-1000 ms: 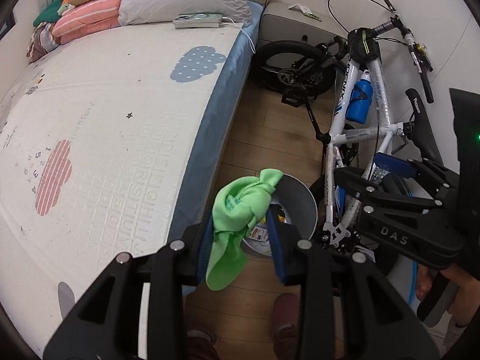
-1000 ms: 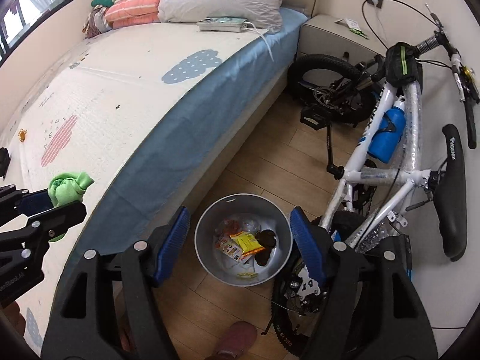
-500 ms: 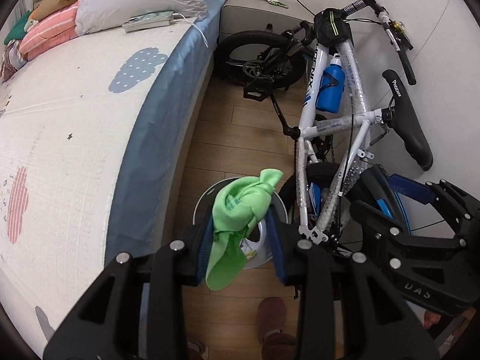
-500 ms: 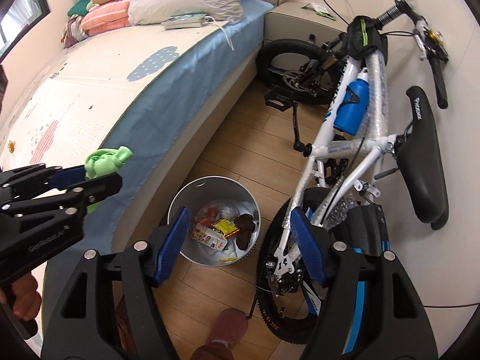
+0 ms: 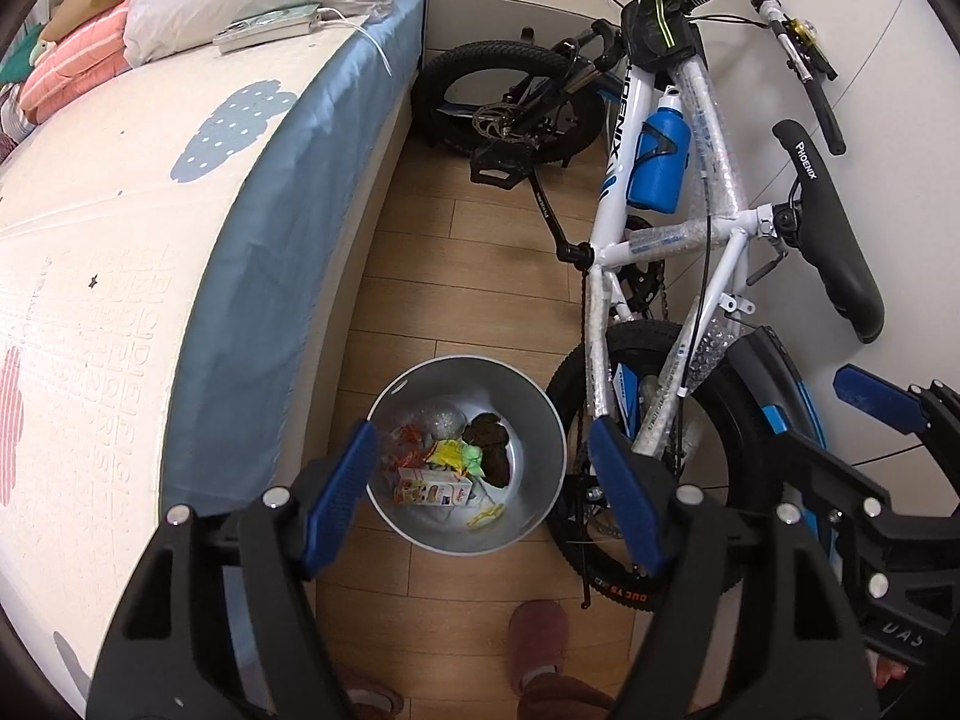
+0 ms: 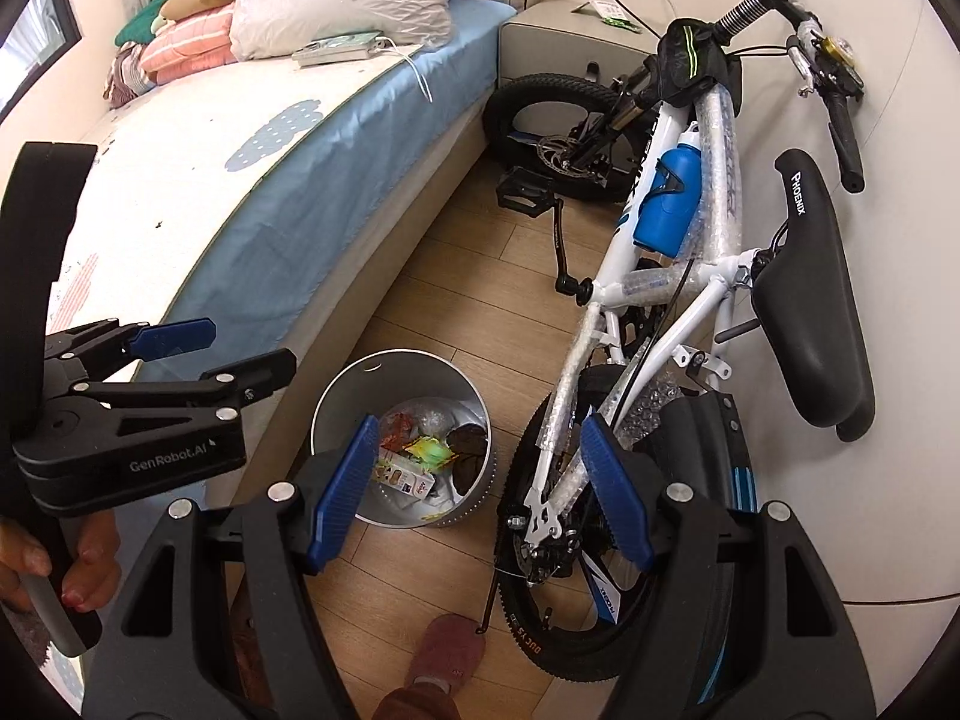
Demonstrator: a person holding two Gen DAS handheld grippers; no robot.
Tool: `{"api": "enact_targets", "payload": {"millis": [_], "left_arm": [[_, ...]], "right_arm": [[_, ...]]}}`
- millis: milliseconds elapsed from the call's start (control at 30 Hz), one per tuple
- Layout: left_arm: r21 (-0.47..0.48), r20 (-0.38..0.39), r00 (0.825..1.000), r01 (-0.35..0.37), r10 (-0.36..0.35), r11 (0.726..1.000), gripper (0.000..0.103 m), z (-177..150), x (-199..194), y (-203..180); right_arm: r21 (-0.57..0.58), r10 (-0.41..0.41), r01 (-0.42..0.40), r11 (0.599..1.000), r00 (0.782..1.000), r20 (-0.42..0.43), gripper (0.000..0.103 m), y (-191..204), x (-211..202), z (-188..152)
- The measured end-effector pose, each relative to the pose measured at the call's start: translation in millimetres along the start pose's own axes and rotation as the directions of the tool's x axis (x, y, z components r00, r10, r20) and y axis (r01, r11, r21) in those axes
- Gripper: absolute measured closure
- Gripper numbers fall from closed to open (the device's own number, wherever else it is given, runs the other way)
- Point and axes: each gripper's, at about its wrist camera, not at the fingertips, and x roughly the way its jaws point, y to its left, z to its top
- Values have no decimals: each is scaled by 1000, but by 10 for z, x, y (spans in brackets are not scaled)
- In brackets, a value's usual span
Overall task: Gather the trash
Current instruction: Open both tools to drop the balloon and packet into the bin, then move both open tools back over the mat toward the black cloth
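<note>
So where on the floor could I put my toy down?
The bare wooden floor between the bed and the bicycle, beyond the trash bin, is free. Near the bin it is crowded: the rear wheel sits close beside it, and slippers stand just in front.

"PHOENIX" is printed on the bicycle saddle [image 6: 817,276] and, partly hidden, down the white bicycle frame [image 5: 618,138]; "GenRobot.AI" is marked on the left gripper [image 6: 243,354].
</note>
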Motion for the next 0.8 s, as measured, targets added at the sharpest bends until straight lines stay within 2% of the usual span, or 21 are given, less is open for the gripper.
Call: {"api": "enact_targets", "payload": {"millis": [233, 467, 600, 800], "left_arm": [[-35, 20, 999, -27, 28, 999, 30, -52, -245, 172], [-139, 54, 995, -77, 85, 987, 30, -197, -729, 624], [-210, 60, 986, -142, 158, 967, 30, -333, -1048, 985], [-357, 63, 964, -222, 260, 908, 30, -605, -1753, 1683]], "right_arm": [[-44, 21, -21, 999, 1000, 7, 36, 239, -126, 55], [-147, 84, -79, 986, 996, 25, 36, 805, -350, 231], [-215, 124, -114, 970, 992, 35, 36, 1252, -512, 343], [-341, 213, -189, 921, 976, 35, 36, 2076, -861, 530]]}}
